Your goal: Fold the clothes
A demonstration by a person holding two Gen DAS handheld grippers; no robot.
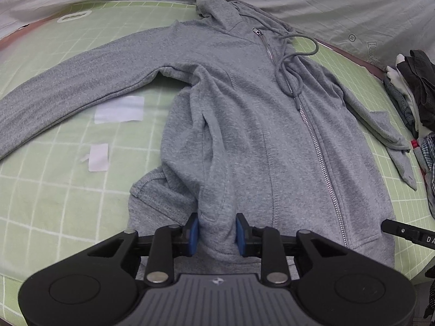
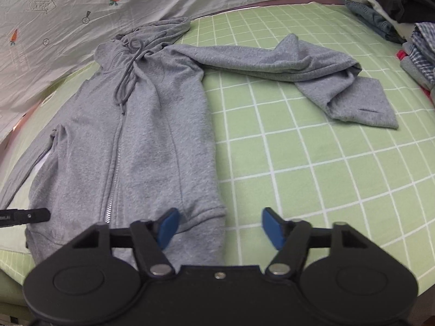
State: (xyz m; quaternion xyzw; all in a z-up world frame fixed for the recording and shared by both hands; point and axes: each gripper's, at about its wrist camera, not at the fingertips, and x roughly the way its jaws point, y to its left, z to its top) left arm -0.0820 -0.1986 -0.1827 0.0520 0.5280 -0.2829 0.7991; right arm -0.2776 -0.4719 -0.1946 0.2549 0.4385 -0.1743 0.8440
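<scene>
Left hand-held gripper [image 1: 214, 233]: blue pads pinched on a raised fold at the hem of the grey hoodie [image 1: 244, 125] | hoodie: zipped, front up on the green checked sheet [image 2: 312, 163], sleeves spread out, drawstrings loose | right hand-held gripper [image 2: 221, 229]: jaws wide apart, holding nothing, left pad over the hem corner

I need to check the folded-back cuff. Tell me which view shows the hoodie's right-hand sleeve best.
The right wrist view: the sleeve lies fully in sight on the green checked sheet, cuff doubled back toward the camera. The left wrist view shows the same sleeve only squeezed against the frame's right edge.
</scene>
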